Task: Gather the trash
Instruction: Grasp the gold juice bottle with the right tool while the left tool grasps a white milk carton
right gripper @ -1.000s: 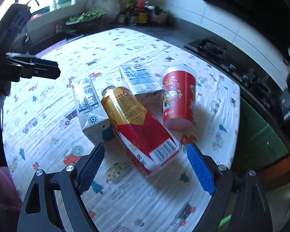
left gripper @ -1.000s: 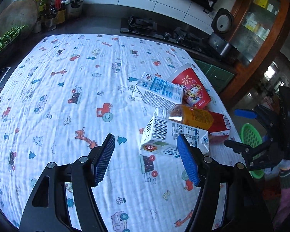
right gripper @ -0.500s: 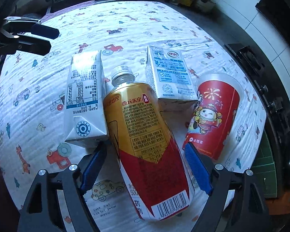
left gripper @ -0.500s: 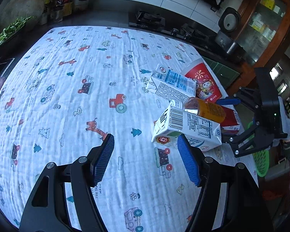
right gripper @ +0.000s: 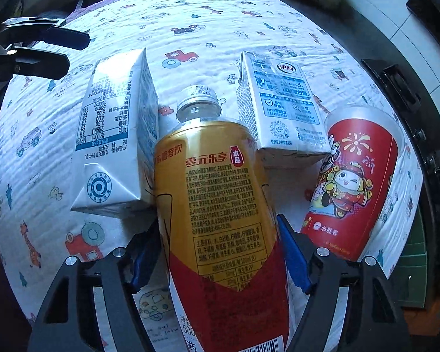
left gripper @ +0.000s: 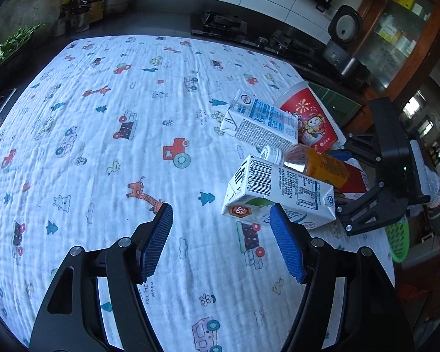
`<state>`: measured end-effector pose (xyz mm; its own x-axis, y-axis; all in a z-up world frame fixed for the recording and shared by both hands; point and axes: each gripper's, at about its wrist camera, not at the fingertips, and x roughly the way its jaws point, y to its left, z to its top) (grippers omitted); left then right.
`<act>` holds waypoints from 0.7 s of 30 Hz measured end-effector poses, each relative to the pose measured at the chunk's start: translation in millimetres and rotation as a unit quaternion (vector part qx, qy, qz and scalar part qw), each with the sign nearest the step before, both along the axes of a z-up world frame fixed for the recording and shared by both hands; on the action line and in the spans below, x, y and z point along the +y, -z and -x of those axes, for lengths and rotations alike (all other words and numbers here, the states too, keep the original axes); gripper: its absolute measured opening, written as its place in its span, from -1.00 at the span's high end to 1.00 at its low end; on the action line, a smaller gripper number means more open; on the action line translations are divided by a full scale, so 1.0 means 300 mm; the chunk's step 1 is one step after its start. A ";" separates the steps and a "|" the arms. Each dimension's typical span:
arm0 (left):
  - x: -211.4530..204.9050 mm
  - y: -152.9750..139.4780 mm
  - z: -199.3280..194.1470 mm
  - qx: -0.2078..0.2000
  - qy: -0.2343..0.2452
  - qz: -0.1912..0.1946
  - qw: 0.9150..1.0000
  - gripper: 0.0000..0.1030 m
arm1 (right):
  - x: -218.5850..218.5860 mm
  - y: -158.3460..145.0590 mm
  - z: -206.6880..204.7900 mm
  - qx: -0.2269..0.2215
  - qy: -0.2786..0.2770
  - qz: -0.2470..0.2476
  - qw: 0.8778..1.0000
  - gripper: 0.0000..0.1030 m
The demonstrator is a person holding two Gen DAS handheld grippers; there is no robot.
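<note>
An orange-and-red drink bottle (right gripper: 220, 193) lies on the printed cloth with its cap pointing away. My right gripper (right gripper: 218, 228) straddles its body, jaws closing, with the blue pads close at both sides. A white milk carton (right gripper: 114, 146) lies against the bottle's left side. A second carton (right gripper: 281, 108) and a red paper cup (right gripper: 352, 182) lie to its right. My left gripper (left gripper: 221, 214) hovers open over the cloth, holding nothing. Its right fingertip sits just before the barcoded carton (left gripper: 281, 193). In the left wrist view the bottle (left gripper: 316, 164) shows behind that carton, with the right gripper (left gripper: 381, 176) over it.
The table's cartoon-print cloth (left gripper: 102, 146) stretches far to the left. A green basket (left gripper: 399, 237) stands on the floor past the table's right edge. A stove (left gripper: 220, 25) and a rice cooker (left gripper: 346, 44) line the dark counter behind.
My right gripper has come down and in over the bottle, and its jaws have narrowed around it. The left gripper has stayed nearly where it was, still open.
</note>
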<state>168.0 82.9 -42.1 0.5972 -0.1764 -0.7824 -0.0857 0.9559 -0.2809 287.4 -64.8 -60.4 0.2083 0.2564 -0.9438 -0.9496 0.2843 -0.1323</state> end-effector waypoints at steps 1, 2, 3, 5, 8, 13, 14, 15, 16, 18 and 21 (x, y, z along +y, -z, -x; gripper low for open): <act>-0.010 -0.006 -0.004 -0.003 0.016 -0.006 1.000 -0.32 | -0.010 -0.002 0.007 0.006 0.010 -0.001 1.000 -0.37; -0.020 -0.013 -0.007 -0.006 0.027 -0.016 0.999 -0.33 | -0.017 -0.002 0.013 0.010 0.015 -0.002 1.000 -0.37; -0.031 -0.021 -0.012 -0.010 0.043 -0.028 0.999 -0.33 | -0.026 -0.004 0.021 0.015 0.020 -0.004 1.000 -0.37; -0.059 -0.035 -0.020 -0.018 0.079 -0.055 0.995 -0.35 | -0.050 -0.009 0.045 0.024 0.033 -0.008 0.999 -0.37; -0.094 -0.050 -0.024 -0.022 0.119 -0.082 0.989 -0.46 | -0.091 -0.010 0.074 0.039 0.062 -0.017 0.997 -0.37; -0.124 -0.058 -0.034 -0.005 0.098 -0.057 0.994 -0.47 | -0.160 -0.013 0.131 0.040 0.102 -0.020 0.994 -0.37; -0.126 -0.059 -0.036 -0.003 0.089 -0.046 0.995 -0.47 | -0.169 -0.014 0.146 0.040 0.106 -0.022 0.993 -0.37; -0.127 -0.059 -0.041 -0.001 0.077 -0.035 0.996 -0.47 | -0.175 -0.014 0.161 0.040 0.106 -0.025 0.993 -0.37; -0.128 -0.055 -0.047 0.005 0.066 -0.022 0.998 -0.47 | -0.182 -0.015 0.180 0.043 0.108 -0.031 0.993 -0.37; -0.135 -0.040 -0.055 0.014 0.051 0.002 0.999 -0.47 | -0.188 -0.017 0.207 0.047 0.111 -0.043 0.992 -0.37; -0.153 -0.030 -0.066 0.020 0.028 0.014 0.999 -0.47 | -0.189 -0.024 0.264 0.048 0.106 -0.052 0.992 -0.37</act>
